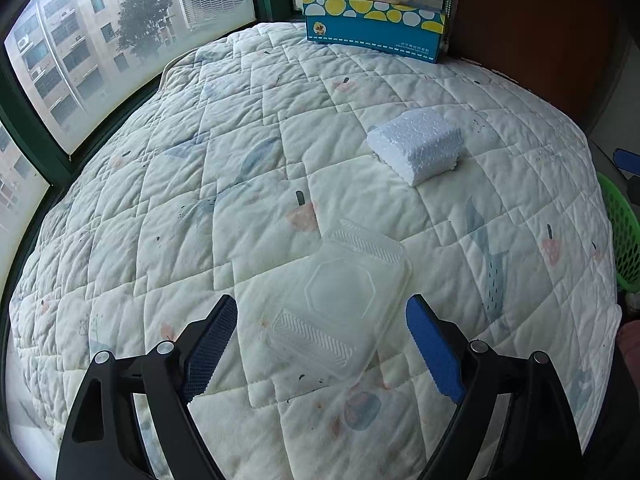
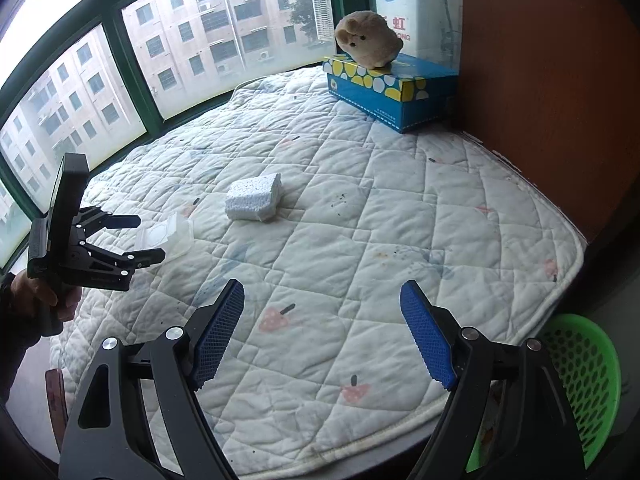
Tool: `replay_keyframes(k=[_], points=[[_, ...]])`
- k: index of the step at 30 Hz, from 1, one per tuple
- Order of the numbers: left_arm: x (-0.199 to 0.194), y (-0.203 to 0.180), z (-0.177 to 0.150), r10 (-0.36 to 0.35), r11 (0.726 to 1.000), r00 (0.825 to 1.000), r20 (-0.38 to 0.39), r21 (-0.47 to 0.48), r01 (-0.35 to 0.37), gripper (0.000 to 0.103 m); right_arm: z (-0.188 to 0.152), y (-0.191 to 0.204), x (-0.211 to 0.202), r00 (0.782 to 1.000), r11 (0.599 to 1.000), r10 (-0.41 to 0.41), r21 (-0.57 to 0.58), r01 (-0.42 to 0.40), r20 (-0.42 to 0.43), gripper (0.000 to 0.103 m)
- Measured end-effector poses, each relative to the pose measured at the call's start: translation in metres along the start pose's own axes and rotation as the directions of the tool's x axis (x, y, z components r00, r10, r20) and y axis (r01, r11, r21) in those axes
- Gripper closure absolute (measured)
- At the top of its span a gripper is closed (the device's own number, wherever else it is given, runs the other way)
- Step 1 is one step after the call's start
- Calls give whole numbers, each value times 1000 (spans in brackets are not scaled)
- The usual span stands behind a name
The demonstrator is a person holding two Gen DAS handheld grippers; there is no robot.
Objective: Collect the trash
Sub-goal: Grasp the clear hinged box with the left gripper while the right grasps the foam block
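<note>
Quilted white bedding (image 1: 224, 128) printed with small pink and blue motifs covers the window seat before you, with green-framed windows (image 2: 116, 20) along its far side and apartment blocks beyond the glass. Your left gripper (image 1: 322, 344) hangs over a clear plastic clamshell container (image 1: 340, 300) that lies flat on the quilt; its jaws stand spread wide to either side of the container and its blue pads (image 1: 434, 352) do not press on it. A white styrofoam block (image 1: 416, 142) lies farther in, well apart from the container. Your right gripper (image 2: 322, 330) is also spread wide, with only bare quilt between its fingers. At the back, a plush toy (image 2: 368, 44) sits on a blue tissue box (image 2: 390, 90). A green perforated basket (image 2: 580, 380) stands off the quilt's edge at your right.
</note>
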State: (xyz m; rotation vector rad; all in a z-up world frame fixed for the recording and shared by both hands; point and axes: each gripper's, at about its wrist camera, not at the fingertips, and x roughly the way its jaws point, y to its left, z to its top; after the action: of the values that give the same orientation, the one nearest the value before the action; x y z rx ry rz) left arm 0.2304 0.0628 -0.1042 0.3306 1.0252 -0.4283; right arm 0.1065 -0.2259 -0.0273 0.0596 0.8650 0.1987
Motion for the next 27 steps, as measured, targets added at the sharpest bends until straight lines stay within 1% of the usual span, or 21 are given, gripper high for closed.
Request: replay_keyframes(k=[1, 2, 3, 4, 5, 6, 10, 15, 21, 27], points=[[2, 1, -1, -3, 1000, 1000, 0, 0, 3, 24, 2, 2, 3, 1000, 1000, 3, -5, -3, -2, 23], [4, 2, -1, -6, 1000, 1000, -1, 0, 6, 30, 4, 5, 6, 1000, 1000, 5, -11, -5, -5, 23], [6, 2, -2, -11, 1000, 1000, -6, -3, 11, 32, 6, 7, 9, 1000, 1000, 7, -16, -7, -8, 23], [7, 4, -3, -15, 1000, 1000, -9, -7, 15, 37, 8, 10, 13, 1000, 1000, 11, -22, -11, -11, 23], [7, 4, -4, -22, 1000, 1000, -10, -9, 22, 45, 9, 12, 17, 1000, 1000, 15, -27, -16, -14, 23], [7, 4, -5, -27, 1000, 1000, -10, -11, 27, 46, 11, 15, 21, 1000, 999, 19, -31, -19, -19, 23], [-1, 7, -9, -3, 1000, 1000, 12, -19, 3, 47, 20, 25, 40, 999, 998, 39, -42, -40, -34, 23], [-20, 20, -13, 6, 998, 999, 45, -63, -3, 47, 36, 40, 65, 997, 996, 63, -58, -66, -46, 23], [-40, 33, -22, 25, 994, 997, 70, -107, -18, 47, 50, 53, 98, 993, 994, 99, -35, -101, -64, 23], [-48, 39, -33, 27, 990, 997, 73, -141, -16, 47, 62, 65, 132, 994, 996, 78, -37, -82, -81, 23]])
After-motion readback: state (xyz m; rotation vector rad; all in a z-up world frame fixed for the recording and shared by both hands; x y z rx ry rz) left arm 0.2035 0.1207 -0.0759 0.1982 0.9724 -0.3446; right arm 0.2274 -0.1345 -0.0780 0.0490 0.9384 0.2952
